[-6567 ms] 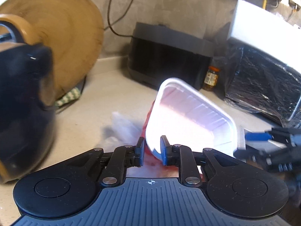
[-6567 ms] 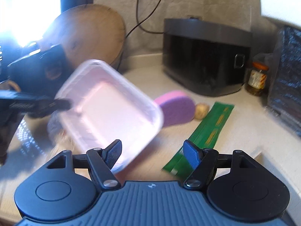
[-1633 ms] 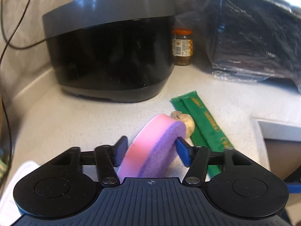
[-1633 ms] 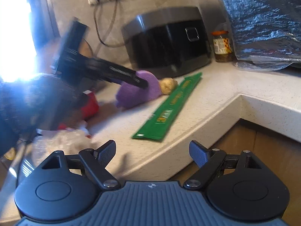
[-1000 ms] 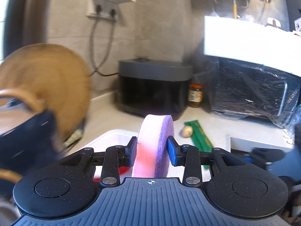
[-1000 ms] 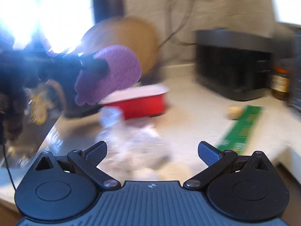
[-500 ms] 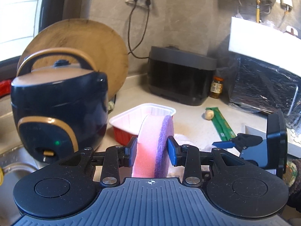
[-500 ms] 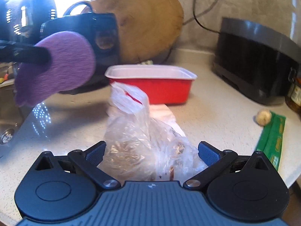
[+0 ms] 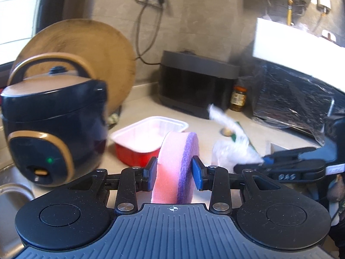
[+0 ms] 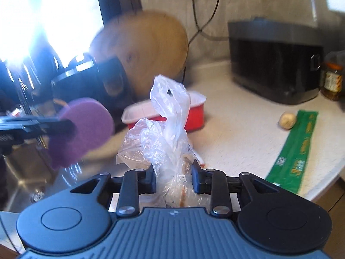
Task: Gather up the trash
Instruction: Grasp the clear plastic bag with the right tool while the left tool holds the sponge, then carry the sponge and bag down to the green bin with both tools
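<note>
My left gripper (image 9: pixel 175 172) is shut on a pink and purple round sponge (image 9: pixel 176 164) and holds it upright above the counter. The sponge also shows in the right wrist view (image 10: pixel 83 129). My right gripper (image 10: pixel 173 178) is shut on a crumpled clear plastic bag (image 10: pixel 166 129) with scraps inside, lifted off the counter. The bag also shows in the left wrist view (image 9: pixel 235 151). A red tray with a white rim (image 9: pixel 148 138) stands on the counter behind the sponge. A green wrapper (image 10: pixel 297 149) and a small beige lump (image 10: pixel 287 118) lie at the right.
A dark blue rice cooker (image 9: pixel 51 125) stands at the left, a round wooden board (image 9: pixel 86 49) behind it. A black appliance (image 9: pixel 198 82) and a jar (image 9: pixel 238 98) stand at the back. A steel sink (image 10: pixel 28 172) lies at the left.
My right gripper has shut on the plastic bag and raised it. My left gripper still holds the sponge and has shifted slightly.
</note>
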Motion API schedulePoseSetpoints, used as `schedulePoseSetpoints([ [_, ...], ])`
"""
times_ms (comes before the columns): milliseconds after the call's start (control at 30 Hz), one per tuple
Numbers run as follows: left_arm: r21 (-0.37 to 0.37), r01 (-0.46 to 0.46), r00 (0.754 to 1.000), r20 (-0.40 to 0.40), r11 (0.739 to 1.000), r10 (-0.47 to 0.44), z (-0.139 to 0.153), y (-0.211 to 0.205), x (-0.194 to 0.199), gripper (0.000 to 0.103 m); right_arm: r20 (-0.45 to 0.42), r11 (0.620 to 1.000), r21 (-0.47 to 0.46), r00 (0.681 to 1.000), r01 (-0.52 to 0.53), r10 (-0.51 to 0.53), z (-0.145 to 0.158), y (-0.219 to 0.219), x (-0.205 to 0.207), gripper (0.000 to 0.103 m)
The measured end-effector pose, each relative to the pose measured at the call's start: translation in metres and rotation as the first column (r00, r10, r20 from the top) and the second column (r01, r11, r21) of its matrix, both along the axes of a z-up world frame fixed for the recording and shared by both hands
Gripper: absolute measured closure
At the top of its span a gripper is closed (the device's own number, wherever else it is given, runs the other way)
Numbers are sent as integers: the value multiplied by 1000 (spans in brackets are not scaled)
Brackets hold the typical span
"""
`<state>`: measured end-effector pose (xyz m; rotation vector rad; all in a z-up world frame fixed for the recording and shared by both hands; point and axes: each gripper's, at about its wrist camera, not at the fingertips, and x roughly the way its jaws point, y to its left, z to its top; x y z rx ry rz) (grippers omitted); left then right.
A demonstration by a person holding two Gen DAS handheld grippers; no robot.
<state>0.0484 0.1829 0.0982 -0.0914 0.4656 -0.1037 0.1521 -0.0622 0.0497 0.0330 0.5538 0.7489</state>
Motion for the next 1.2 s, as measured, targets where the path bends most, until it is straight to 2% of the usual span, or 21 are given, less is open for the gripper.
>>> schedulePoseSetpoints([
  [167, 10, 77, 997, 7, 997, -77, -2, -40, 4, 64, 54, 996, 64, 996, 66, -70, 9, -50, -25, 74],
  [267, 14, 142, 990, 2, 990, -143, -9, -72, 9, 64, 104, 987, 79, 983, 142, -149, 5, -87, -42, 74],
  [400, 17, 248, 969, -14, 969, -248, -25, -120, 17, 64, 130, 953, 74, 944, 294, -302, -9, -138, -57, 74],
  [567, -12, 376, 923, -81, 927, -376, -57, -186, 28, 64, 122, 882, 28, 875, 470, -469, -44, -194, -63, 74],
  [700, -25, 440, 882, -176, 898, -437, -97, -234, 44, 64, 39, 842, 19, 841, 539, -539, -78, -230, -61, 74],
  [833, -19, 465, 851, -266, 885, -452, -140, -271, 56, 64, -33, 818, -14, 817, 576, -576, -116, -258, -64, 74],
  [1033, -33, 454, 808, -405, 890, -428, -201, -304, 86, 64, -133, 809, -65, 799, 584, -587, -173, -280, -54, 74],
  [1200, -96, 421, 756, -512, 902, -407, -254, -314, 110, 64, -212, 811, -95, 784, 578, -583, -212, -288, -36, 74],
])
